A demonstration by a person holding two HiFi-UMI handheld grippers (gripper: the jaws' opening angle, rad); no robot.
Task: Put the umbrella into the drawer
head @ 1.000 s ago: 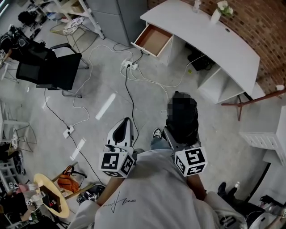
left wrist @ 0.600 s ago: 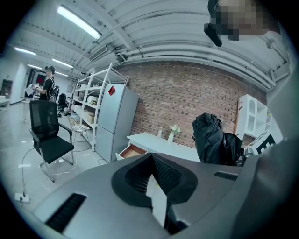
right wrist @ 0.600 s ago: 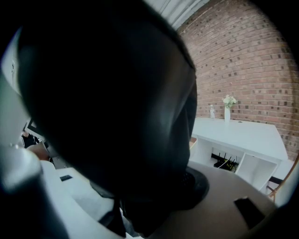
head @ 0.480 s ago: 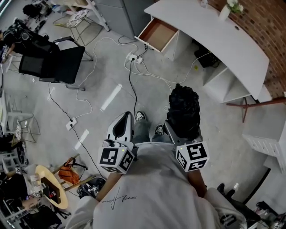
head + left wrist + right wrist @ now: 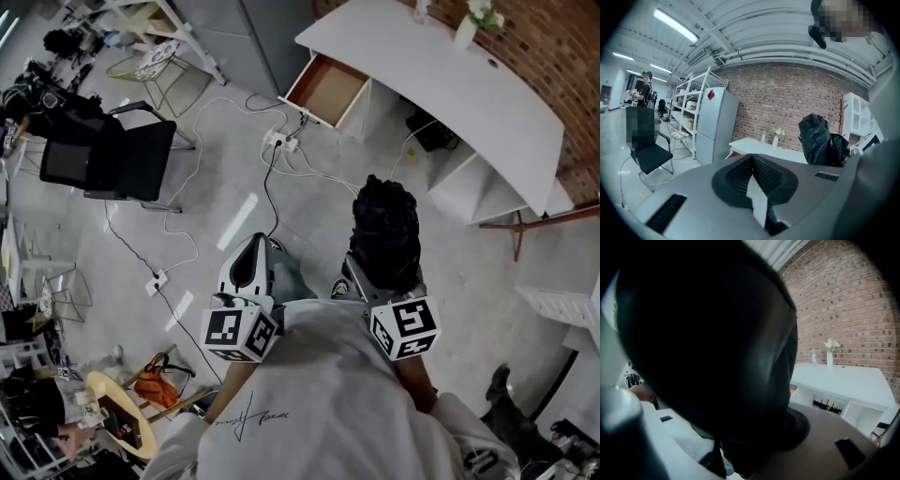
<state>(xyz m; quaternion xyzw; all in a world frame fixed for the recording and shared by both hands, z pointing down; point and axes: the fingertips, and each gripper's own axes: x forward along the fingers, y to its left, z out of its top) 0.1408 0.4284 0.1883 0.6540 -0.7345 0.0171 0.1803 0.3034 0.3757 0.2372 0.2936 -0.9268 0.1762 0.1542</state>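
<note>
Grey concrete floor (image 5: 469, 272) crossed by loose cables (image 5: 269, 202), with a curved white desk (image 5: 441, 75) and its open brown-lined drawer (image 5: 323, 89) ahead. The right gripper (image 5: 367, 274) is clamped on a black, crumpled folding fabric umbrella (image 5: 384, 234), well apart from the drawer; the left gripper (image 5: 255, 253) is closed on nothing. The umbrella is probably light, with soft canopy folds over a stiff shaft, so hold is best taken on the rigid core.

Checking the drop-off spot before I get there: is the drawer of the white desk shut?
No, the wood-lined drawer of the curved white desk stands pulled out, its inside open to view.
</note>
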